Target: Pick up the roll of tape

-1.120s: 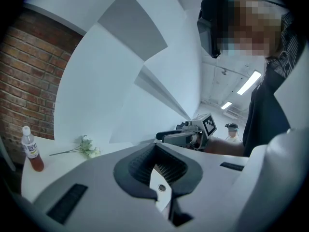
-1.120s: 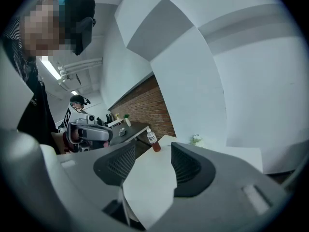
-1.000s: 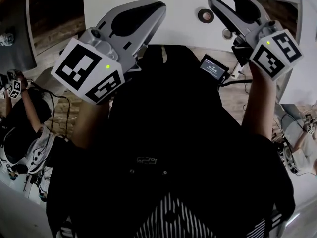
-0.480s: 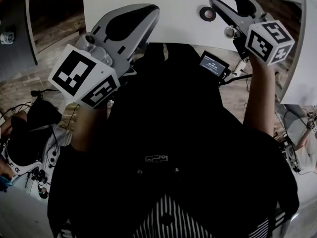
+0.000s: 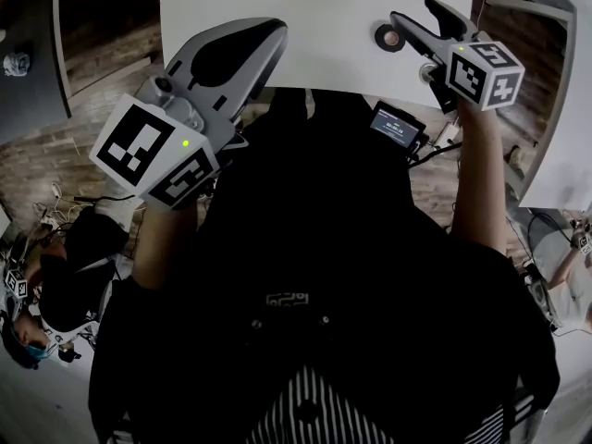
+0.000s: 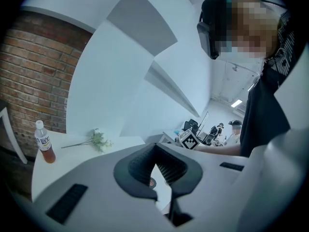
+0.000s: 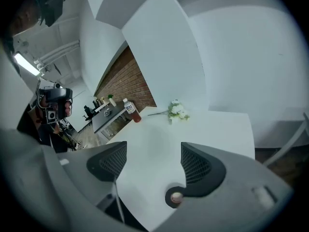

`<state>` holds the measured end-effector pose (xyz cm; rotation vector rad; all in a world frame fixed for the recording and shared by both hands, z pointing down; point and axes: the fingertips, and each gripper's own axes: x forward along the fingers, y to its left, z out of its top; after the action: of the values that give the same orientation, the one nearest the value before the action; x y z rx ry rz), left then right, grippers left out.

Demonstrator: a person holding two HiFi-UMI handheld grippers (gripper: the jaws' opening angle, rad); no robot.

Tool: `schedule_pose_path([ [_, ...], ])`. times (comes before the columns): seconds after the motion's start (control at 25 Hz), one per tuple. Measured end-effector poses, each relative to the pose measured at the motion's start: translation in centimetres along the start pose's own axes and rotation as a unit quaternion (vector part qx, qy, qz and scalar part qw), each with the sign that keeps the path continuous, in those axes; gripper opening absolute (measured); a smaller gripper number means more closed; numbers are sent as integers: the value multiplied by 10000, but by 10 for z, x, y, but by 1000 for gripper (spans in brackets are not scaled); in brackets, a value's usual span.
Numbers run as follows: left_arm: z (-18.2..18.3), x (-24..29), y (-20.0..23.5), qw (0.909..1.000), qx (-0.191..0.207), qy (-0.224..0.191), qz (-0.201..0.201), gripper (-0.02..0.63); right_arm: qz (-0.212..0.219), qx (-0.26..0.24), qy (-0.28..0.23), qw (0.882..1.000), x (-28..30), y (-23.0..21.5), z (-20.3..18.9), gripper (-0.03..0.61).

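as the right gripper (image 7: 153, 151) sinks toward the roll of tape (image 7: 173, 196), its empty jaws are opening for the grasp; left gripper (image 6: 156, 151) clenched.

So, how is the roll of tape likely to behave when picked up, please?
The roll of tape lies flat on the table, so it probably won't roll. A small ring, it is likely light and stiff. It sits near the table's edge, so a nudge from the right gripper, its jaws opening with nothing between them, might slide it off.
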<state>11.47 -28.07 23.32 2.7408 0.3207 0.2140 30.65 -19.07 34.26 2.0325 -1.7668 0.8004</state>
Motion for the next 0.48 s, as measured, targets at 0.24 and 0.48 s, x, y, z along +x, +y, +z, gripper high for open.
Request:
schedule_pose_path([
  [0.24, -2, -9, -8, 9999, 20, -21, 149, 6, -88, -85, 502, 9987, 11, -10, -41, 362],
  [0.48, -6, -18, -16, 9993, 62, -20, 371, 6, -109, -93, 906, 9958, 24, -22, -82, 379],
])
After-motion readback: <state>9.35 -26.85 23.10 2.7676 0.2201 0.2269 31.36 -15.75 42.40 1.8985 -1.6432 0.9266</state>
